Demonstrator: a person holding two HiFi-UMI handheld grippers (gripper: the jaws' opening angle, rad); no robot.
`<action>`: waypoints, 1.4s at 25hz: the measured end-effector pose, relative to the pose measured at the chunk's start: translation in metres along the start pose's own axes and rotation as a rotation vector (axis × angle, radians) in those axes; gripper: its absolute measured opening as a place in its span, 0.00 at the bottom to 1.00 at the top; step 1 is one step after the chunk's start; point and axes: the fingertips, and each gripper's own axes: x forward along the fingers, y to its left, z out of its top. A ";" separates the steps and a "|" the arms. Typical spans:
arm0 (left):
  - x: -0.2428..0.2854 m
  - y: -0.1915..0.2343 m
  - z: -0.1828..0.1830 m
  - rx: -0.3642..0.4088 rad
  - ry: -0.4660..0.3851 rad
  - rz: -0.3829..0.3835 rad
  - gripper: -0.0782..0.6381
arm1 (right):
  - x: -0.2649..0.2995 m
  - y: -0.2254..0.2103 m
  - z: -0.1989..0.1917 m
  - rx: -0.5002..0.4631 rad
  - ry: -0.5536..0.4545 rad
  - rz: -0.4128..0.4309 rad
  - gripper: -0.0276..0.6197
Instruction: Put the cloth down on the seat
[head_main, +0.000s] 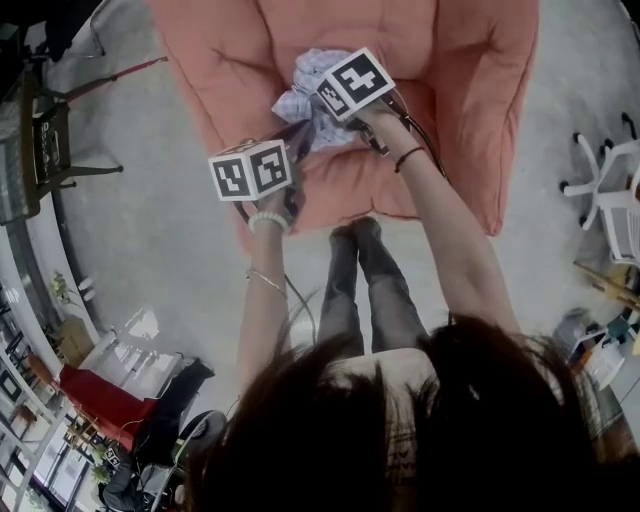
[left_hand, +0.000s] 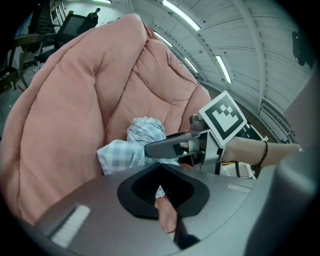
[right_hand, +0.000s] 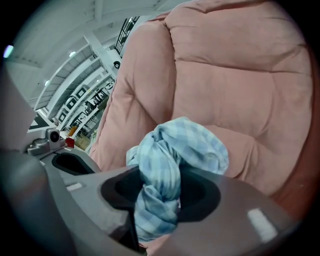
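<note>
Right gripper view shows your right gripper (right_hand: 157, 200) clamped on the bunched cloth (right_hand: 175, 145) just above the seat (right_hand: 240, 90). Your left gripper (left_hand: 162, 192) seems to pinch its corner. Lower the cloth, then release both.

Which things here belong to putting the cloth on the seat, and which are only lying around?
For the job: cloth, seat, right gripper, left gripper.
Lying around: white office chair, red fabric, dark furniture.
</note>
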 end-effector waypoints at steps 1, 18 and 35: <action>0.002 -0.001 -0.002 -0.007 0.004 -0.006 0.11 | 0.002 0.000 -0.001 -0.004 0.008 -0.002 0.34; 0.010 0.010 -0.006 -0.067 0.005 -0.016 0.11 | 0.028 -0.016 -0.018 0.007 0.067 -0.064 0.37; 0.007 0.006 -0.012 -0.080 0.016 -0.013 0.11 | 0.011 -0.013 -0.015 0.130 -0.083 -0.024 0.41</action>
